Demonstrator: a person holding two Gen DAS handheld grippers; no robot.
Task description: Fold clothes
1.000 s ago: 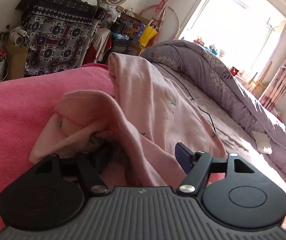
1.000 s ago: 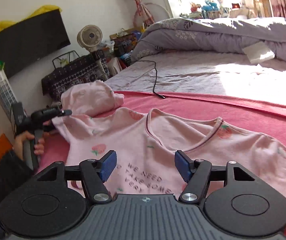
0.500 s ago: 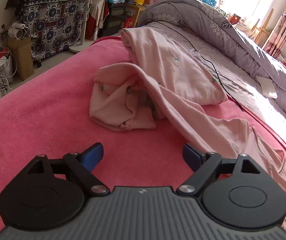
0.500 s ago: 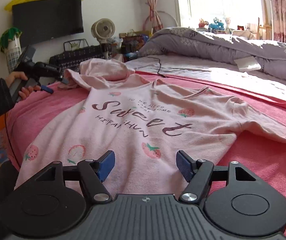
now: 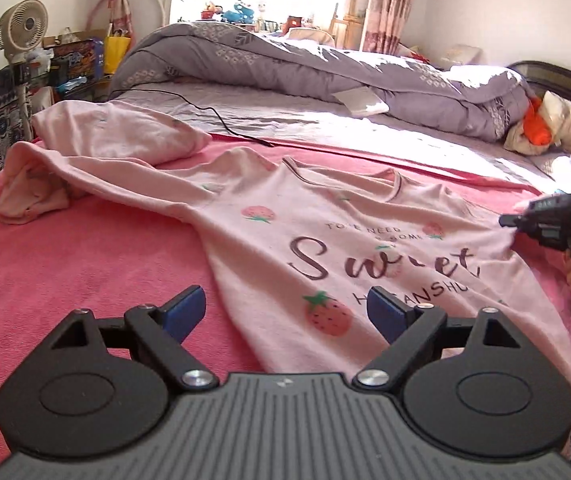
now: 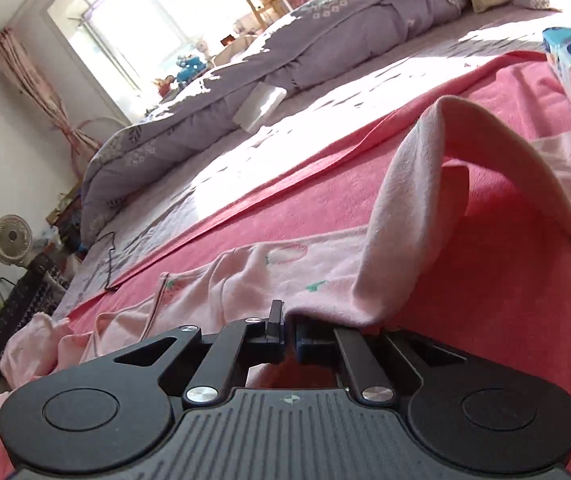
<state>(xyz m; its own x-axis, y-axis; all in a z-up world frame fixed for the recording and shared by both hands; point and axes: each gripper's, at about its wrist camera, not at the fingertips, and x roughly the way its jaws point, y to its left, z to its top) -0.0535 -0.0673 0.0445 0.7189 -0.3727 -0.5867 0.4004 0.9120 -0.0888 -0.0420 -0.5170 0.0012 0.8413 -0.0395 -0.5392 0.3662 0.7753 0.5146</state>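
We see the pink T-shirt spread front-up on the pink blanket, across the centre and right of the left wrist frame, its "Sweet" print and strawberry motifs facing up. Our left gripper hovers above the shirt's lower hem at lower centre, jaws wide and holding nothing. Our right gripper is pinched closed on a fold of the shirt at lower centre of the right wrist frame; one sleeve arches up to the right of it. A second pink garment lies bunched at upper left. A grey quilt runs along the far side.
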